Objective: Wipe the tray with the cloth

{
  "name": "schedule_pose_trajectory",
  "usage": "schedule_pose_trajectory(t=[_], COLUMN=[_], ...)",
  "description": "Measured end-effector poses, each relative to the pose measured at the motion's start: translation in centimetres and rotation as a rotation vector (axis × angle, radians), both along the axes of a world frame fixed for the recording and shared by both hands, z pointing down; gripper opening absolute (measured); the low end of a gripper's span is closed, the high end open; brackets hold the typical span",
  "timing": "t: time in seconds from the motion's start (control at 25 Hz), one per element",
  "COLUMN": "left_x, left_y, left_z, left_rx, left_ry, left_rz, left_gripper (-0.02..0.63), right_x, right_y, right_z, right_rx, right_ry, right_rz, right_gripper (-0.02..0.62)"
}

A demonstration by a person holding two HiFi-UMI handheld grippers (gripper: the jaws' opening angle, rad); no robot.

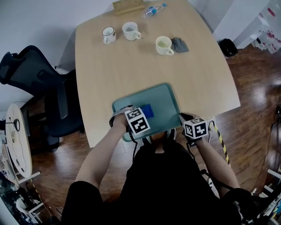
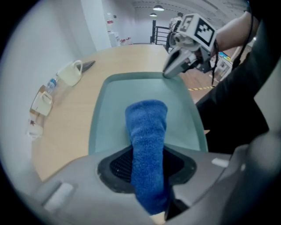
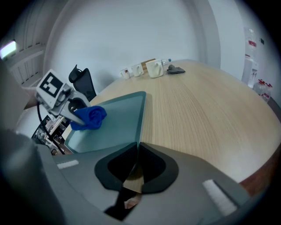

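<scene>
A teal tray (image 1: 164, 102) lies at the near edge of the pale wooden table (image 1: 131, 66). My left gripper (image 1: 138, 117) points straight down over the tray's near left part and is shut on a rolled blue cloth (image 1: 147, 110). In the left gripper view the cloth (image 2: 147, 132) runs out between the jaws onto the tray (image 2: 112, 114). My right gripper (image 1: 188, 124) is shut on the tray's near right rim; in the right gripper view that rim (image 3: 141, 118) runs straight into the closed jaws. That view also shows the left gripper (image 3: 72, 110) with the cloth (image 3: 91, 117).
Three mugs (image 1: 109, 34) (image 1: 131, 30) (image 1: 164, 45) stand at the far end of the table. A grey rag (image 1: 180, 44), a plastic bottle (image 1: 153, 9) and a wooden box (image 1: 127, 5) lie there too. A black office chair (image 1: 39, 83) stands left of the table.
</scene>
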State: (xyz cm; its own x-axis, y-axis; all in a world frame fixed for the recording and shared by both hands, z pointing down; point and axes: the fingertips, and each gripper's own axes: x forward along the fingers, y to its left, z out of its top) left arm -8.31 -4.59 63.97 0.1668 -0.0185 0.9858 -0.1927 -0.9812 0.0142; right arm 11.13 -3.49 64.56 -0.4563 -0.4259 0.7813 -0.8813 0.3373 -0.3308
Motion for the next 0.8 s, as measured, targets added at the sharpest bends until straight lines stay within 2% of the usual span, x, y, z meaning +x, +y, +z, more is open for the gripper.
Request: schedule_pose_trajectory(t=[0.16, 0.36, 0.48, 0.56, 0.8], left_x=[-2.4, -4.1, -3.7, -3.2, -1.3], left_y=[-5.7, -9.7, -8.5, -6.5, 2.6], left_z=[-0.2, -0.5, -0.6, -0.5, -0.5], left_rx=[0.042, 0.16, 0.222, 0.229, 0.102], left_ry=[-0.038, -0.085, -0.091, -0.085, -0.029], left_rz=[-0.066, -0.086, -0.055, -0.027, 0.023], left_gripper=[0.152, 0.156, 0.146, 0.144, 0.144], right_x=[0.1, 0.0, 0.1, 0.2, 0.5], right_y=[-0.1, 0.0, 0.2, 0.2, 0.2], right_z=[-0.1, 0.0, 0.2, 0.3, 0.3], right_rx=[0.013, 0.02, 0.017, 0.014, 0.003], right_ry=[-0.001, -0.004, -0.002, 0.001, 0.009], right_rz=[0.009, 0.018, 0.019, 0.015, 0.006], right_gripper=[0.025, 0.025, 0.025, 0.025, 0.025])
